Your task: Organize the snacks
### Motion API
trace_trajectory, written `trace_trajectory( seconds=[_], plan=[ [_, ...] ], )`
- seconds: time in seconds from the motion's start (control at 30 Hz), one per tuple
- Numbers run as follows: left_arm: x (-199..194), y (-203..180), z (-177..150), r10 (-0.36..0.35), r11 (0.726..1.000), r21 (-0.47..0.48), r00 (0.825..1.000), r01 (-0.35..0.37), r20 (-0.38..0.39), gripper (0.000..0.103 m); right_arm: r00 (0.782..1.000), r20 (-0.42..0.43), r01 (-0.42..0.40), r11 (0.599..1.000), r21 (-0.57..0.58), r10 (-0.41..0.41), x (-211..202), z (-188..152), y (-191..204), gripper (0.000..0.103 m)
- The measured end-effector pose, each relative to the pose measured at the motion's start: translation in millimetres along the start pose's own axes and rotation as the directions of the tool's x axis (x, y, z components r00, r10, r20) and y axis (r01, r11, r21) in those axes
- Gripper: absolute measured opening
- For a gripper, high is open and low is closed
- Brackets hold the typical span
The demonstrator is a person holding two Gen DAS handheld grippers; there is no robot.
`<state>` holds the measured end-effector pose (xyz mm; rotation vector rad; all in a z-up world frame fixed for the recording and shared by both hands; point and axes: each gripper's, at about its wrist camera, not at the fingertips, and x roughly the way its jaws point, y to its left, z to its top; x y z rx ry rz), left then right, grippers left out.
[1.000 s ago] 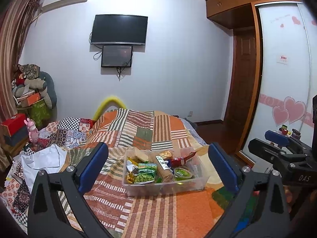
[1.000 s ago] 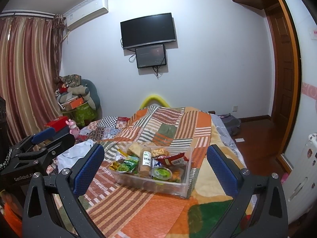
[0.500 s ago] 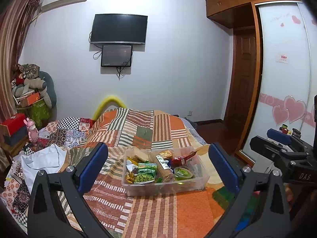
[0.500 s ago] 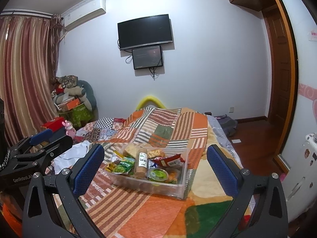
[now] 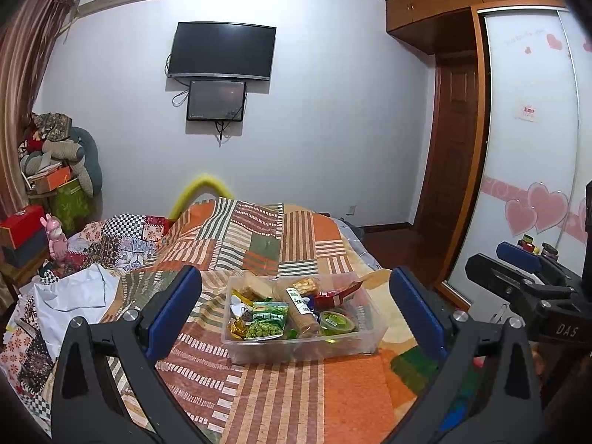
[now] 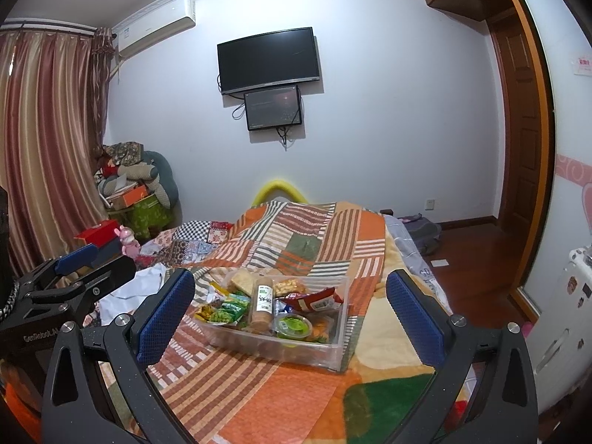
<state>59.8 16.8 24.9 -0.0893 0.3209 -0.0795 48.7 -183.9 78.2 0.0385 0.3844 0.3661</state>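
Observation:
A clear plastic bin [image 5: 307, 347] [image 6: 333, 351] sits on the patchwork bedspread. It holds several snacks: a green pea packet [image 5: 266, 323], a brown biscuit tube [image 6: 261, 307], a green jelly cup [image 6: 294, 325] and a red bag [image 6: 314, 299]. My left gripper [image 5: 296, 307] hovers in front of the bin, open and empty. My right gripper [image 6: 290, 303] also faces the bin, open with nothing between its fingers. Each gripper shows at the edge of the other's view.
The bed [image 5: 259, 236] carries an orange striped quilt, with a white cloth [image 5: 74, 296] and checkered fabrics to the left. Boxes and cushions [image 6: 137, 192] pile by the curtain. A wardrobe door [image 5: 529, 148] and wooden floor [image 6: 466, 248] lie to the right.
The right wrist view has shifted slightly, so the bin sits a little further left and lower in it. The left gripper has barely moved. Both stay open.

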Motion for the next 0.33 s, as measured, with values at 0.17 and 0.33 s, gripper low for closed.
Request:
trace_trajectory(
  seconds=[0.17, 0.33],
  plan=[
    [1.6, -0.3, -0.6, 0.000, 1.000, 0.005, 1.000, 0.000, -0.005, 0.103, 1.000, -0.003, -0.003, 1.000, 0.000, 0.003, 1.4, -1.3, -0.5, 0.103],
    [3.5, -0.2, -1.1, -0.005, 1.000, 0.001, 1.000, 0.005, -0.018, 0.103, 1.000, -0.005, -0.004, 1.000, -0.002, 0.004, 1.9, -1.9, -0.3, 0.103]
  ],
)
